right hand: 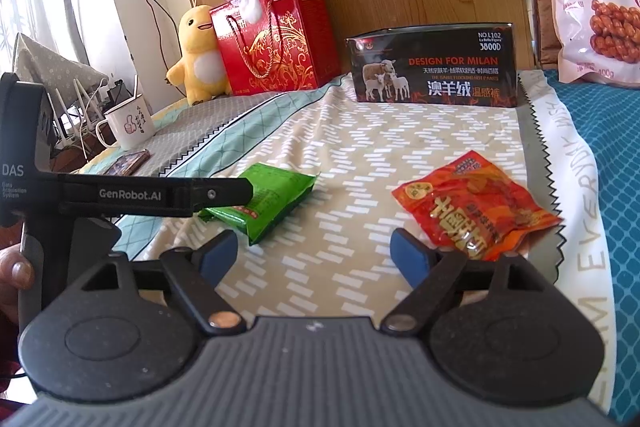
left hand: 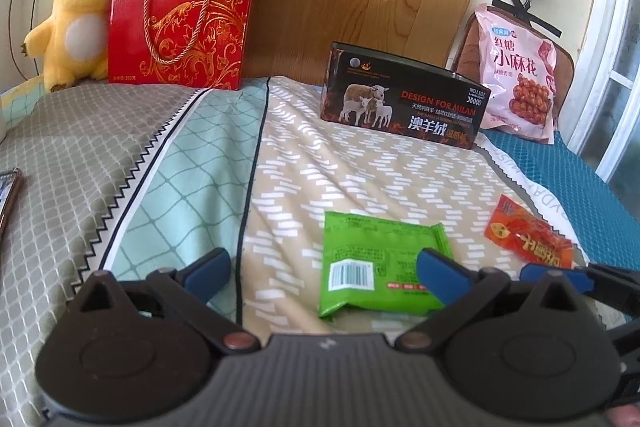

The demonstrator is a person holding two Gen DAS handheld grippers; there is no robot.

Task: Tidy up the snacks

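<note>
A green snack packet [left hand: 376, 263] lies flat on the patterned bedspread, barcode up; it also shows in the right wrist view [right hand: 272, 201]. A red-orange snack packet [left hand: 528, 233] lies to its right and shows in the right wrist view [right hand: 472, 207] too. A black open box with sheep print [left hand: 404, 99] stands further back [right hand: 436, 71]. My left gripper [left hand: 324, 267] is open and empty, its right finger over the green packet's near edge. My right gripper [right hand: 314, 253] is open and empty, its right finger beside the red packet.
A red biscuit gift box [left hand: 180, 23] with plush toys stands at the headboard. A pink snack bag [left hand: 520, 75] leans at the back right. A white mug [right hand: 128, 123] and a phone [right hand: 130, 161] sit at the left edge of the bed.
</note>
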